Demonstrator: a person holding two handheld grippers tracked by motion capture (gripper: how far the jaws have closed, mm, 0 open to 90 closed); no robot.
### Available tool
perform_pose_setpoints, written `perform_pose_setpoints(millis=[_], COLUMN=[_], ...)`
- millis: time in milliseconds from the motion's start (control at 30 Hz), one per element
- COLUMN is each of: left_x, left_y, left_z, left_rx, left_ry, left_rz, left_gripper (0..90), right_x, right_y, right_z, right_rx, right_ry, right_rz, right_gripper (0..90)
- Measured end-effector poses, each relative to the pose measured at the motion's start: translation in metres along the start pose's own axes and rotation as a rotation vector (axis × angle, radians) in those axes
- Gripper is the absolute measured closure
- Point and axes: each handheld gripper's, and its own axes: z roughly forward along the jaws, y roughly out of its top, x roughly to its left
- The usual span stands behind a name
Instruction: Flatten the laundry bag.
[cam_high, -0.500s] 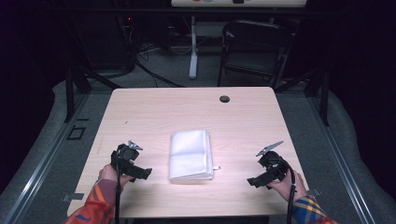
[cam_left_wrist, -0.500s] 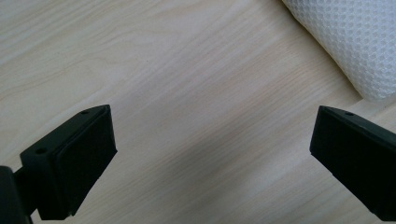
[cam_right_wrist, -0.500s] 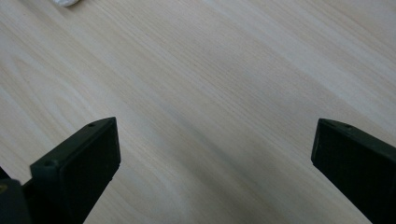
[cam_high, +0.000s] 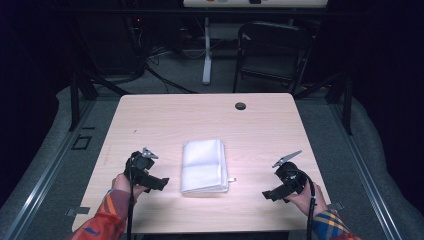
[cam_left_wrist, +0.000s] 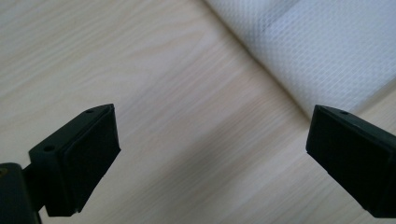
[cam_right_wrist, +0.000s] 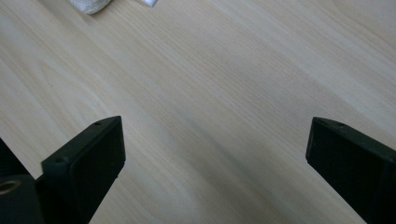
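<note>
Left gripper (cam_high: 161, 183): jaws spread wide, nothing between them, held low over bare wood. In the left gripper view (cam_left_wrist: 210, 140) both black pads are well apart, with light wood grain in the gap. Ahead of the jaws and toward the right pad lies the folded white cloth (cam_left_wrist: 322, 51), its waffle weave visible; its near edge is just beyond the right pad, not touching it. In the high view the cloth (cam_high: 203, 166) lies just beside this gripper, on the side toward the table's middle.

Right gripper (cam_high: 268, 194): jaws likewise spread wide and empty. In the right gripper view (cam_right_wrist: 215, 154) only bare wood lies between the pads; a corner of the cloth (cam_right_wrist: 91, 4) sits far ahead, well apart from the jaws. A small white tag (cam_high: 231, 180) projects from the cloth edge facing this gripper.

Beyond both grippers, the table (cam_high: 260, 125) carries a small dark round fitting (cam_high: 240, 105) near its far edge. Past that edge stands a dark folding chair (cam_high: 272, 55) on the floor
</note>
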Motion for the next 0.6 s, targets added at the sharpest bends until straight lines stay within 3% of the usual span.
perform_pose_setpoints(millis=[133, 300, 600], left_x=[-0.008, -0.022, -0.034], left_y=[0.009, 0.016, 0.023], left_z=[0.003, 0.005, 0.013], left_rx=[-0.015, -0.032, -0.035], left_ry=[-0.015, -0.066, -0.11], left_rz=[0.035, 0.09, 0.135], left_gripper=[2.1, 0.0, 0.0], right_x=[-0.001, 0.001, 0.005], right_y=[0.0, 0.003, 0.006], right_z=[0.0, 0.001, 0.003], right_rx=[0.006, 0.003, 0.007], right_ry=[0.012, 0.014, 0.029], right_rz=[-0.001, -0.012, -0.013], right_gripper=[5.5, 6.7, 7.4])
